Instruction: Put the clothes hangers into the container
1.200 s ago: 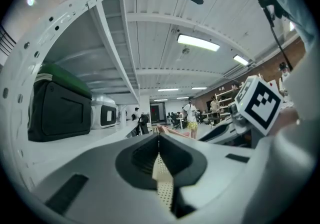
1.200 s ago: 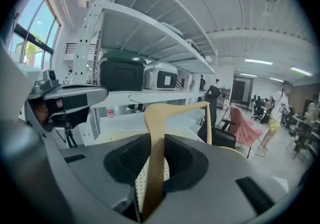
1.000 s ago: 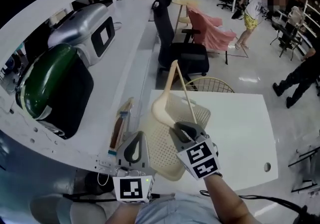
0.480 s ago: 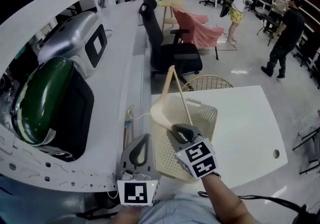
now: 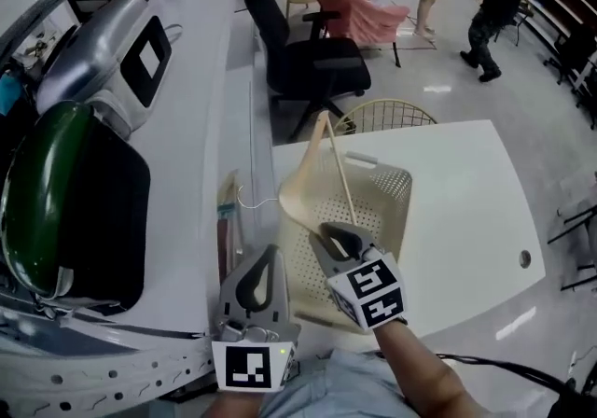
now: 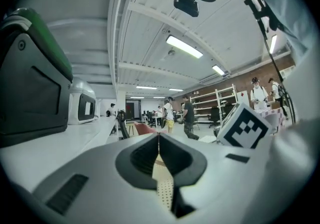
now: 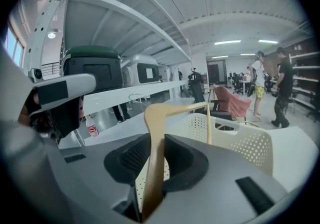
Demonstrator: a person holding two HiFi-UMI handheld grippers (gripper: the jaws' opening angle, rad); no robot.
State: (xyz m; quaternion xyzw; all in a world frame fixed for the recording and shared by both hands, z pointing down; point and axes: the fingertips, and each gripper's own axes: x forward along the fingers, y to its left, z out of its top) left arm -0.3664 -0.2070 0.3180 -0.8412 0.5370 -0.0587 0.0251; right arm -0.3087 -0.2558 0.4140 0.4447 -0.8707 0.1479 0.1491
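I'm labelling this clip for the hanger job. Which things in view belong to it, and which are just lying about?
Part of the job:
- beige hanger, clamped in the right gripper
- perforated basket below it
- what looks like a brown hanger, lying left of the basket

Just around:
- black office chair
- pink-draped chair
- green machine
- silver machine

The container [image 5: 387, 206] stands on the desk [image 5: 466, 220]; hanger [image 5: 306, 194] above its left part, left tongs [image 5: 264, 262] left of it, chair [image 5: 312, 66] behind it.
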